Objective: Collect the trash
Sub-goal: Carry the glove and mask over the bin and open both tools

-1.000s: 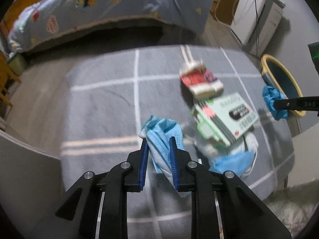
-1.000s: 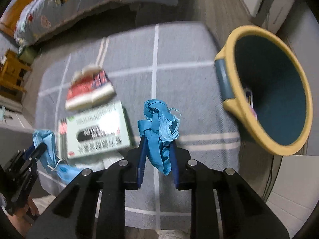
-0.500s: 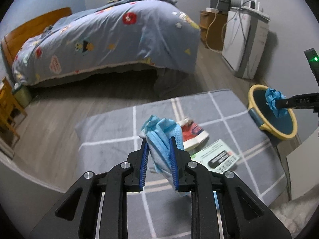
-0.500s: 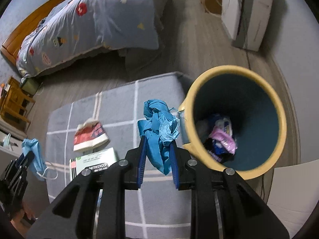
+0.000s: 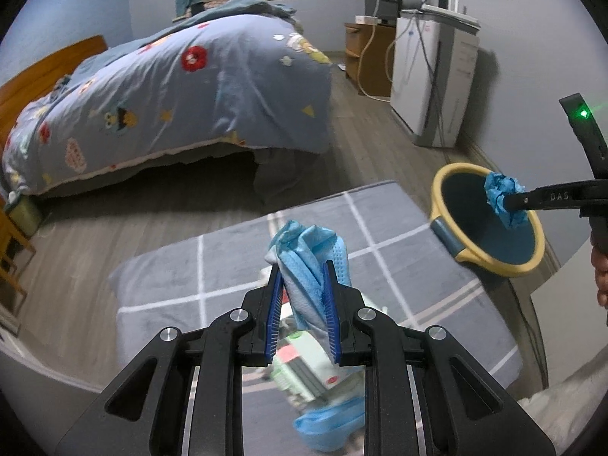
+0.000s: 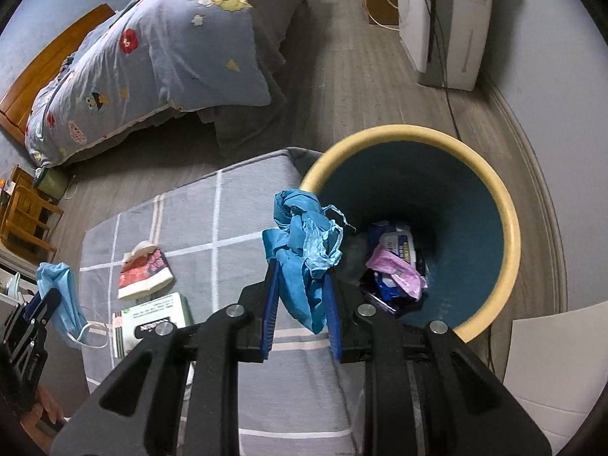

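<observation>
My left gripper (image 5: 302, 269) is shut on a light blue face mask (image 5: 309, 262) and holds it above the grey checked rug (image 5: 182, 277). My right gripper (image 6: 300, 266) is shut on a crumpled blue glove (image 6: 304, 239), held at the near rim of the yellow bin (image 6: 509, 228), which has a dark teal inside and wrappers at its bottom. The right gripper with the glove also shows over the bin (image 5: 444, 182) in the left wrist view. A red and white packet (image 6: 142, 275) and a green and white box (image 6: 152, 323) lie on the rug.
A bed with a blue patterned quilt (image 5: 171, 87) stands beyond the rug. A white appliance (image 5: 429, 76) with cables stands against the right wall. Another blue mask (image 5: 328, 423) lies on the rug below my left gripper. A wooden chair (image 6: 22, 216) is at the far left.
Both grippers have risen from the rug with their loads. The right gripper has carried the glove from beside the bin to over its near rim. The left view has tilted up toward the room.
</observation>
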Motion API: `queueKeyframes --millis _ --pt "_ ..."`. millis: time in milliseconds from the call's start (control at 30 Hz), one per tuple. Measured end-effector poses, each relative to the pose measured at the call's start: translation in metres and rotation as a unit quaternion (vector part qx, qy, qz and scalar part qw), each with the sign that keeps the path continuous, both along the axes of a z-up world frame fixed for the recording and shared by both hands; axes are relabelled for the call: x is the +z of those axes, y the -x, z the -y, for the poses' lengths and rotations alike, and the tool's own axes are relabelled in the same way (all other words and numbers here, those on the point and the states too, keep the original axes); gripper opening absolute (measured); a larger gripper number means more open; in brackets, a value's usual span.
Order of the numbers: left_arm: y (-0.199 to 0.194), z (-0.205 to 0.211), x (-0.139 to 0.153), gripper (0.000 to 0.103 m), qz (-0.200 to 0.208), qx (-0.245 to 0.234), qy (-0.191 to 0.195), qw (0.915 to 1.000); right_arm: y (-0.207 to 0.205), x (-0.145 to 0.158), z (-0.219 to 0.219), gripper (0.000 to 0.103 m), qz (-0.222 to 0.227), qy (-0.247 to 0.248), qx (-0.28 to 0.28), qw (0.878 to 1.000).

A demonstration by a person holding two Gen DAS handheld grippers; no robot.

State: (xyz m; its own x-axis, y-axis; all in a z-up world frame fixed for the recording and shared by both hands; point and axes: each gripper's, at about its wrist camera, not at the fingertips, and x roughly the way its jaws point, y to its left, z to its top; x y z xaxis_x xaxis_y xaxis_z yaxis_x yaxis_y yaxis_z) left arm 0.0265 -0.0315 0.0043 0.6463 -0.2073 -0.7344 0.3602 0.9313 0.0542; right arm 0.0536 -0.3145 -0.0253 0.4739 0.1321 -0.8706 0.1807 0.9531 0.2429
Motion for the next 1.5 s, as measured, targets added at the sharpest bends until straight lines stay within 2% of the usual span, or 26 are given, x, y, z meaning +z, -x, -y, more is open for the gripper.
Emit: queueKeyframes --millis 267,533,700,900,1167,1367,1400,1433,1467,1500 --pt "-0.001 0.047 -0.003 0.022 -0.003 -0.029 0.000 0.9996 0.011 -0.009 0.038 0.022 -0.002 -0.005 -0.018 1.000" --pt "-0.004 0.105 0.004 0.022 -0.023 -0.072 0.039 0.9964 0.018 -0.020 0.084 0.022 -0.006 -0.014 -0.061 0.998" --pt "-0.014 0.146 0.003 0.022 -0.035 -0.101 0.050 0.9930 0.019 -0.028 0.102 0.022 -0.011 -0.020 -0.080 0.997" --pt "-0.028 0.194 -0.008 0.022 -0.039 -0.134 0.034 0.9896 0.016 -0.035 0.116 0.022 -0.010 -0.027 -0.099 0.995" --pt "-0.040 0.236 -0.047 0.022 -0.057 -0.164 0.010 0.9848 0.013 -0.041 0.121 0.022 -0.014 -0.028 -0.109 0.994" --pt "-0.034 0.251 -0.050 0.038 -0.042 -0.184 0.008 0.9820 0.014 -0.037 0.125 0.023 0.005 -0.019 -0.118 0.993" --pt "-0.033 0.251 -0.050 0.045 -0.041 -0.186 0.008 0.9816 0.015 -0.036 0.126 0.024 0.007 -0.018 -0.122 0.992" --pt "-0.031 0.250 -0.049 0.051 -0.037 -0.186 0.009 0.9817 0.015 -0.036 0.128 0.025 0.008 -0.018 -0.126 0.992" --pt "-0.030 0.249 -0.048 0.053 -0.035 -0.185 0.010 0.9821 0.016 -0.037 0.130 0.026 0.010 -0.021 -0.131 0.991" --pt "-0.030 0.248 -0.048 0.054 -0.035 -0.183 0.012 0.9823 0.016 -0.037 0.132 0.031 0.010 -0.024 -0.135 0.990"
